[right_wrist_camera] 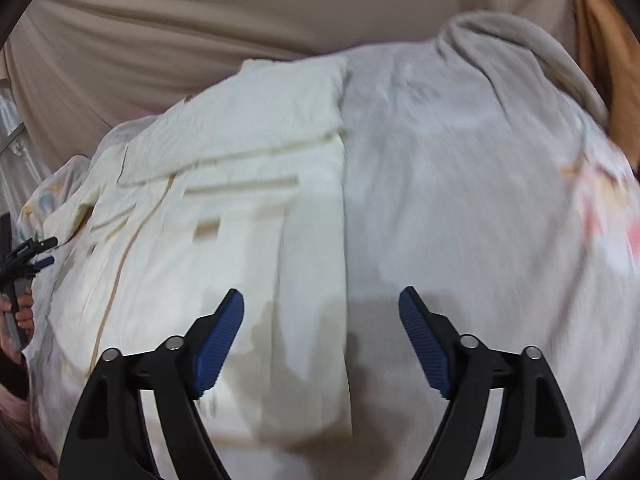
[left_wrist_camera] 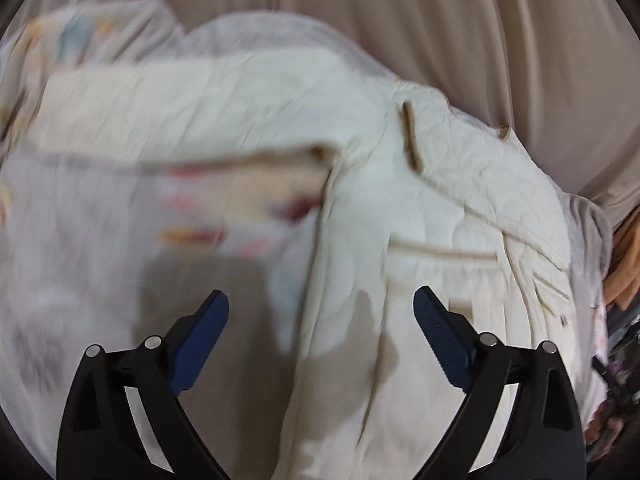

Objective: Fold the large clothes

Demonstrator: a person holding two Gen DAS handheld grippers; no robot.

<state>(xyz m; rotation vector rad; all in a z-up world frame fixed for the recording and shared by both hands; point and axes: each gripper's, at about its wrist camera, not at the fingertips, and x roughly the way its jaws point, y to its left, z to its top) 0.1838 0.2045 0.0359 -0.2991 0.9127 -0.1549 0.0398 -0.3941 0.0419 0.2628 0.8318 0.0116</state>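
Your left gripper (left_wrist_camera: 321, 308) is spread wide, and nothing sits between its blue pads (left_wrist_camera: 204, 340). It hangs just above the cream shirt (left_wrist_camera: 420, 208), over the spot where the shirt's edge meets the bed sheet (left_wrist_camera: 80, 248). The shirt is in the middle and to the right in the left wrist view. It has thin tan stripes and a small tan patch. One part of it, maybe a sleeve, is folded across toward the left and lies flat on the sheet. The picture is blurry there, so you cannot tell for sure what part it is.

Your right gripper (right_wrist_camera: 321, 298) is spread wide too, and its pads (right_wrist_camera: 219, 344) pinch nothing. It hangs over the straight edge of the shirt (right_wrist_camera: 240, 200). The left pad is above the shirt and the right pad is above the bare sheet (right_wrist_camera: 460, 168). In this view the shirt fills the left half, with one layer folded over near the top. The sheet is pale grey with soft pink and orange pictures near its right side.

At the far left edge of the right wrist view you can see your other gripper (right_wrist_camera: 28, 258) in your left hand (right_wrist_camera: 20, 312), beside the shirt. A tan curtain (right_wrist_camera: 200, 20) hangs behind the bed in both views.
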